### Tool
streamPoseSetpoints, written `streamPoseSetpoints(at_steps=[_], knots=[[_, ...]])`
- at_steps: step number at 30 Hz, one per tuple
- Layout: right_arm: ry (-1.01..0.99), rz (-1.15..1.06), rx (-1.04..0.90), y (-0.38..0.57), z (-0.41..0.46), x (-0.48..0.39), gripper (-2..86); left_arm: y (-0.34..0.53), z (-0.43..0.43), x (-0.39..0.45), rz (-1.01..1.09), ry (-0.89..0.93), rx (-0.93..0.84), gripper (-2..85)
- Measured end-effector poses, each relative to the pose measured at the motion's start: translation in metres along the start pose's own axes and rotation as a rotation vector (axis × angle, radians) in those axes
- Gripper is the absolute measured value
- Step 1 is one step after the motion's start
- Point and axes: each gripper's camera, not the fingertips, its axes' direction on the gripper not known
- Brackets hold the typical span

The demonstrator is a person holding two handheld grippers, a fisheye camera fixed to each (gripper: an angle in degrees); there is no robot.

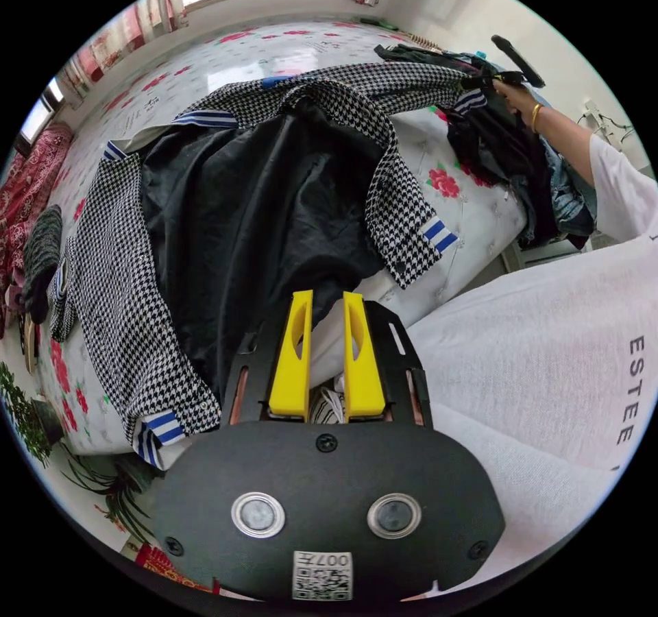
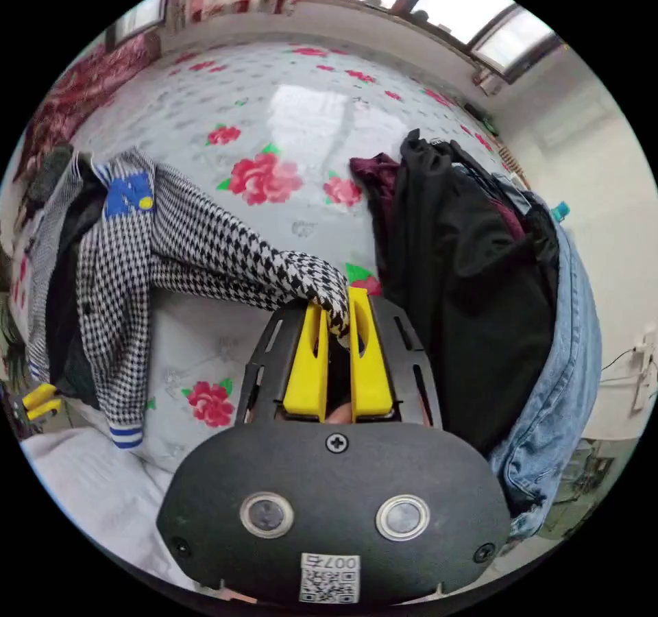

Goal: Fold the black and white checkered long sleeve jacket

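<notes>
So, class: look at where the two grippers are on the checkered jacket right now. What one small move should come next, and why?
Probably carry the sleeve inward: the right gripper is shut on the checkered sleeve, stretched out away from the jacket, which lies open on the bed with its black lining facing up. The left gripper hangs open near the hem, gripping nothing, so it could steady the hem meanwhile.

A bed with a rose-print cover carries the opened checkered jacket and a heap of dark clothes.
</notes>
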Motion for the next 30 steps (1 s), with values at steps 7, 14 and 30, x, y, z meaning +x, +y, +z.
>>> streamPoseSetpoints(at_steps=[7,14,30], knots=[[-0.179,-0.079,0.153,0.055,-0.015,-0.034,12.8,-0.005,0.016,0.005,-0.031,0.064,-0.010,7.6],[-0.598,-0.565,-0.098,0.204,0.004,-0.203,13.4,-0.007,0.018,-0.021,-0.029,0.078,-0.009,7.6],[-0.444,-0.754,-0.275,0.173,-0.036,-0.203,7.7,-0.001,0.014,-0.050,0.172,0.205,0.027,8.6]])
